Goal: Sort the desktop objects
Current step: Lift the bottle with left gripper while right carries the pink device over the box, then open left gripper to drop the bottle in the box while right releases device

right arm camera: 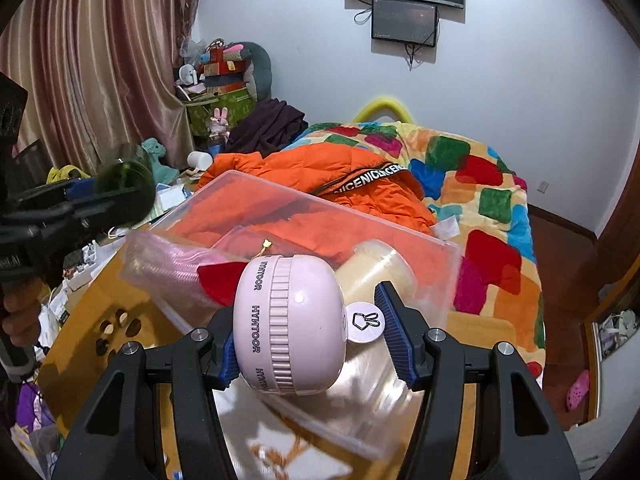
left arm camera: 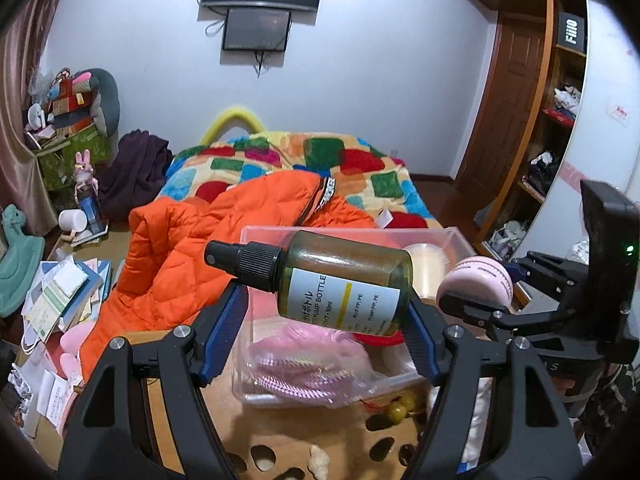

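My left gripper point(left arm camera: 324, 320) is shut on a green spray pump bottle point(left arm camera: 344, 280), held sideways with its black nozzle pointing left, above a clear plastic bin point(left arm camera: 256, 236). My right gripper point(right arm camera: 308, 344) is shut on a round pink HYNTOOR device point(right arm camera: 288, 324) with a rabbit tag, held over the same bin point(right arm camera: 452, 276). The pink device point(left arm camera: 476, 280) and right gripper also show at the right of the left wrist view. The bin holds a pink bagged item point(left arm camera: 308, 364), a red item point(right arm camera: 218, 280) and a cream jar point(right arm camera: 380, 272).
The bin stands on a wooden desk point(left arm camera: 280, 440) with oval cutouts, small yellow beads point(left arm camera: 400, 406) and a shell point(left arm camera: 320, 460). Behind are a bed with an orange jacket point(left arm camera: 200, 248), book piles at the left point(left arm camera: 64, 296), and a shelf unit at the right point(left arm camera: 560, 120).
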A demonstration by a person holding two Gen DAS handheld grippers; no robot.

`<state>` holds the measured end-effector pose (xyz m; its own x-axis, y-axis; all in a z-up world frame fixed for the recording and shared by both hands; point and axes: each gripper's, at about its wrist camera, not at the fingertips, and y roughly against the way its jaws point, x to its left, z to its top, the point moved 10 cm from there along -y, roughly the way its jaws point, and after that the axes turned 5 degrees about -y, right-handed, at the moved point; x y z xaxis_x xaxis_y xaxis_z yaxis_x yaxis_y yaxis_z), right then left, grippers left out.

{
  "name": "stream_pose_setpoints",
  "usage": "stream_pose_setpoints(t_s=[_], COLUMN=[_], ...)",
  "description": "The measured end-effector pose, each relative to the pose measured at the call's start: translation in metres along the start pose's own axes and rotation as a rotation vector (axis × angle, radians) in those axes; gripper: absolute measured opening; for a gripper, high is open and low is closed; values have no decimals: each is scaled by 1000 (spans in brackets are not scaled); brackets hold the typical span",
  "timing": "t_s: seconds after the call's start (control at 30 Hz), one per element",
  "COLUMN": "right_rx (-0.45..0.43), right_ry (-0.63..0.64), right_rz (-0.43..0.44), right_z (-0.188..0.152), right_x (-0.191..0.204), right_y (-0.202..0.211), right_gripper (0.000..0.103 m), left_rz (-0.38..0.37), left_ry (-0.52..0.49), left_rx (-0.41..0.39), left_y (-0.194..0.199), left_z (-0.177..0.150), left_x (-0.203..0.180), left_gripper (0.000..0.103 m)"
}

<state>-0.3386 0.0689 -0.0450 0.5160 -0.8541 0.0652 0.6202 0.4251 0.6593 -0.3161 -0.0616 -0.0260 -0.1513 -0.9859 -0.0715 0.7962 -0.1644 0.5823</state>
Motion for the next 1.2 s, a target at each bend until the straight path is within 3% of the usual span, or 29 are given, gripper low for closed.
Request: stream_pose_setpoints(t_s=[0.5, 0.83, 0.93, 1.1, 1.2], right_rx=[75, 58, 53, 49, 41], right_ry=[104, 168, 162, 130, 128], right_rz=[4, -12, -23, -29, -41], right_z=[-6, -10, -9, -8, -11], right_x=[21, 27, 27, 20, 17], right_y=[-51, -52, -50, -43, -34], right_gripper=[55, 56, 60, 75, 76], left_rz=[-1, -14, 7, 14, 25], left_ry=[-23, -62, -71, -83, -96], left_rx=[73, 103, 114, 94, 75], left_y=[-39, -48, -48, -39, -31], left_z=[-12, -18, -19, -15, -11], left_x=[6, -4, -5, -11, -15], left_gripper=[73, 74, 79, 86, 88])
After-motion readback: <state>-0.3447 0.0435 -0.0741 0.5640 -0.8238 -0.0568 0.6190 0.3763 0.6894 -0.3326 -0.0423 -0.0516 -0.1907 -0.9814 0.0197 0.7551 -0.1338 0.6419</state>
